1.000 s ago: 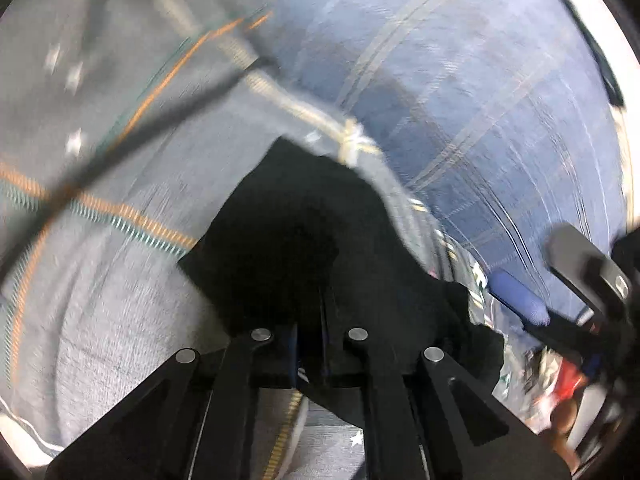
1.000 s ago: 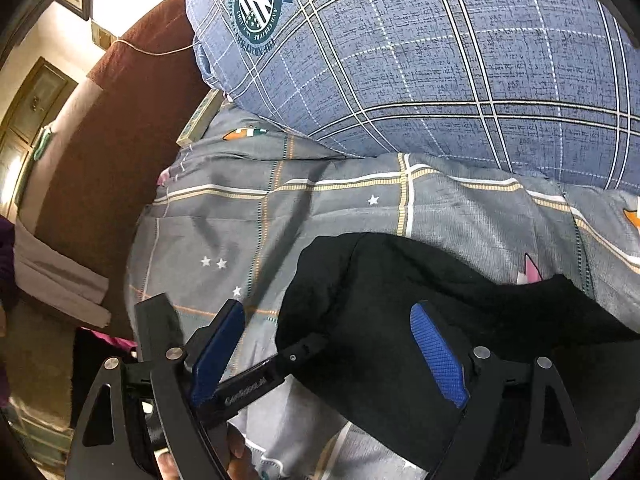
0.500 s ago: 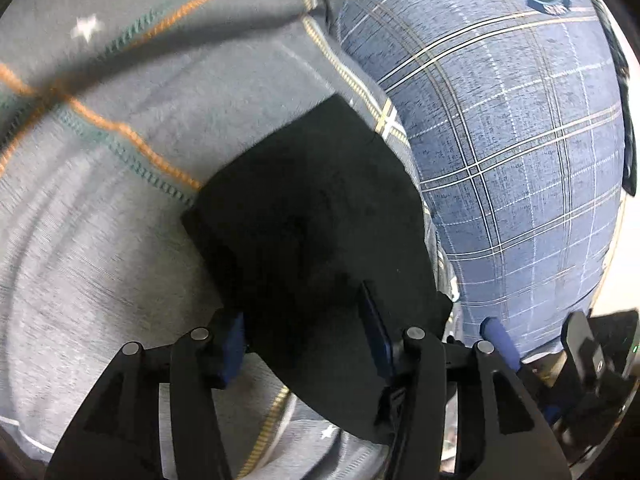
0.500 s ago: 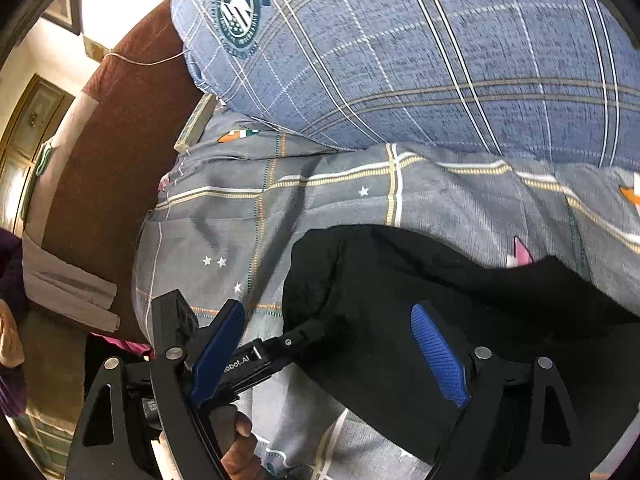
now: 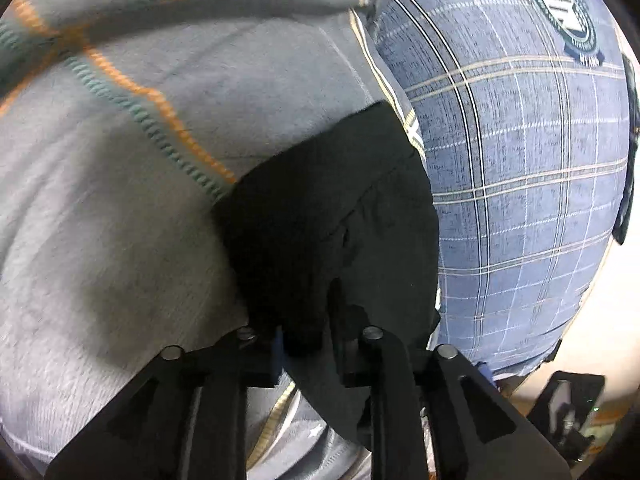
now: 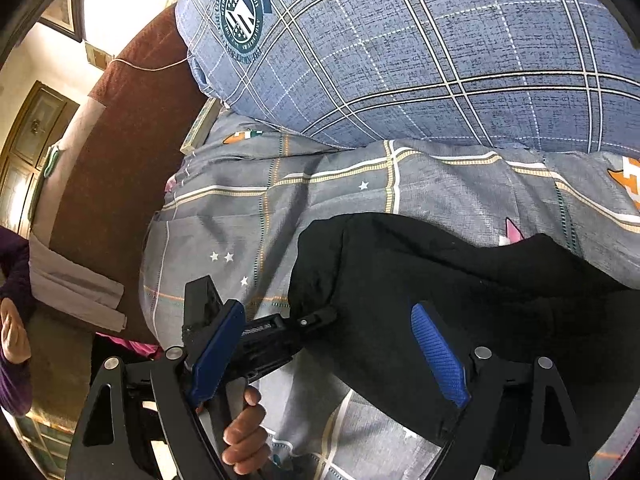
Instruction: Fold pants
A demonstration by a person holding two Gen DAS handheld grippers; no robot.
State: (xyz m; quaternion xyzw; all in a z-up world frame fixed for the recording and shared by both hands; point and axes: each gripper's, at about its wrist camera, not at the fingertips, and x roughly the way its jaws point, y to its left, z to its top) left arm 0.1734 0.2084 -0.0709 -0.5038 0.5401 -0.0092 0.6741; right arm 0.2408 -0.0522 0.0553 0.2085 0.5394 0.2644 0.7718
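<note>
The black pants (image 5: 332, 216) lie bunched on a grey patterned bed sheet (image 5: 120, 240). My left gripper (image 5: 308, 336) is closed on a fold of the pants at their near edge; the cloth hides the fingertips. In the right wrist view the pants (image 6: 460, 288) spread across the lower right. My right gripper (image 6: 332, 356) is open and empty, its blue-padded fingers (image 6: 440, 360) wide apart just above the cloth. The left gripper (image 6: 280, 332) shows there too, gripping the left edge of the pants, with a hand on its handle.
A large blue plaid pillow (image 6: 420, 52) lies on the bed just behind the pants; it also shows in the left wrist view (image 5: 520, 160). A brown headboard (image 6: 132, 128) rises at the left. The bed's edge (image 6: 152, 312) drops off to the left.
My left gripper opened half a second ago and has now closed again on a fold of the pants. The right gripper has stayed open and almost still.
</note>
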